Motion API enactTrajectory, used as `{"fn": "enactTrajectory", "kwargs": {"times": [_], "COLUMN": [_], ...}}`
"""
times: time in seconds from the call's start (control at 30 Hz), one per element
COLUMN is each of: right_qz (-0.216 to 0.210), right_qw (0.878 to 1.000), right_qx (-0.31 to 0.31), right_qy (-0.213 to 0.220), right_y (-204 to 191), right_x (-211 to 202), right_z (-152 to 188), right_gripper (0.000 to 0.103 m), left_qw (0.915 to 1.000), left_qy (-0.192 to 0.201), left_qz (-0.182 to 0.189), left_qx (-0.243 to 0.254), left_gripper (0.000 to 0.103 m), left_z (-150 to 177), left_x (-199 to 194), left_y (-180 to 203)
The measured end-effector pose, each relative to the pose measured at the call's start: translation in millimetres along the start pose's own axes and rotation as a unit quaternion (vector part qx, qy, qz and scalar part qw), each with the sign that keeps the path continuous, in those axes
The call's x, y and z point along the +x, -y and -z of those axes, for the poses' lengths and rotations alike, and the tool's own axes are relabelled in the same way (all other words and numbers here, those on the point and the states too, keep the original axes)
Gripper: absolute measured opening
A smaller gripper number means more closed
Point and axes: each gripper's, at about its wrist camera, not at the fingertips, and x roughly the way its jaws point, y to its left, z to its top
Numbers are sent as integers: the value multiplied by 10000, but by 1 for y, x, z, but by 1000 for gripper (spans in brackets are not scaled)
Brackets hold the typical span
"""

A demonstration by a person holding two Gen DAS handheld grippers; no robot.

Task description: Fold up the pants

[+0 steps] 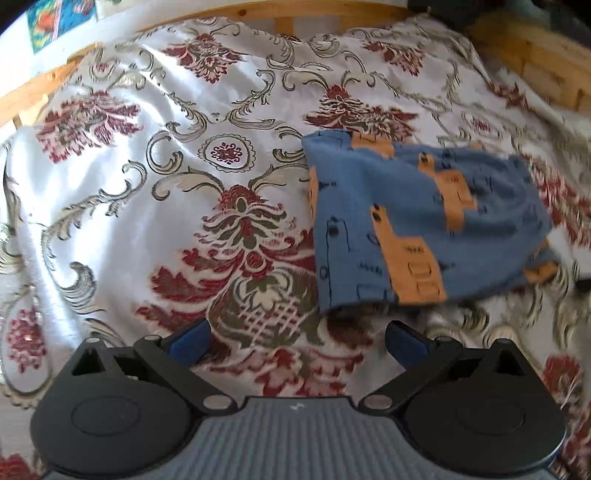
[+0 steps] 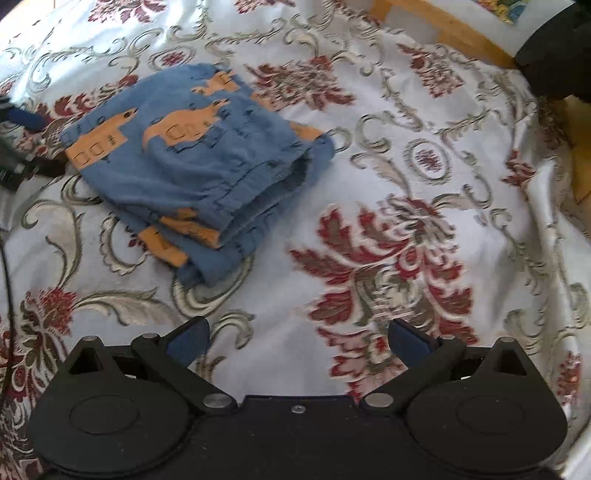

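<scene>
A small pair of blue pants [image 2: 192, 162], printed with orange animal shapes, was seen lying folded into a compact bundle on a white bedspread [image 1: 110, 206] patterned with red flowers and grey scrolls. Several layers were stacked in the bundle, with the layered edges turned toward the right wrist camera. A wooden bed frame [image 1: 332, 14] was visible beyond the pants.

The left gripper [image 1: 297, 341] was held just short of the near edge of the pants [image 1: 424, 221], its blue fingers spread wide with nothing between them. The right gripper [image 2: 299, 341] was held farther back from the pants, its fingers likewise spread wide and empty.

The folding was judged to be nearly or fully done. The fabric was judged to be soft, light and limp, likely a thin knit, so that it would sag and unfold if lifted by a single layer. A hold was judged best taken across all layers at once, at the thick folded edge of the bundle. The glossy bedspread beneath was judged possibly slippery, so the bundle could slide when nudged.
</scene>
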Motion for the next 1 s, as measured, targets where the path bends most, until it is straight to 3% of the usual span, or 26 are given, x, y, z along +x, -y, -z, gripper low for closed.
{"fn": "enactTrajectory", "kwargs": {"times": [0.37, 0.6, 0.7, 0.77, 0.87, 1.0], "right_qz": [-144, 46, 25, -187, -874, -1758], "right_qw": [9996, 9953, 9917, 9872, 9732, 9438], "right_qx": [206, 929, 1119, 1246, 1392, 1808], "right_qy": [123, 283, 624, 976, 1609, 2139], "right_y": [21, 55, 60, 61, 56, 52], "right_x": [-7, -22, -27, -28, -21, 6], "right_z": [-1, 3, 4, 4, 1, -19], "right_gripper": [102, 102, 102, 102, 102, 102], "left_qw": [10000, 9998, 9997, 9993, 9958, 9867], "left_qy": [-75, -143, -149, -23, 231, 305], "left_qz": [18, 90, 152, 281, 695, 1331], "left_qx": [22, 47, -97, -260, -542, -884], "left_gripper": [103, 103, 103, 103, 103, 103], "left_z": [0, -3, -9, -16, -28, -44], "left_x": [-4, -4, -9, -14, -17, -1], "left_y": [1, -2, -7, -14, -25, -35]}}
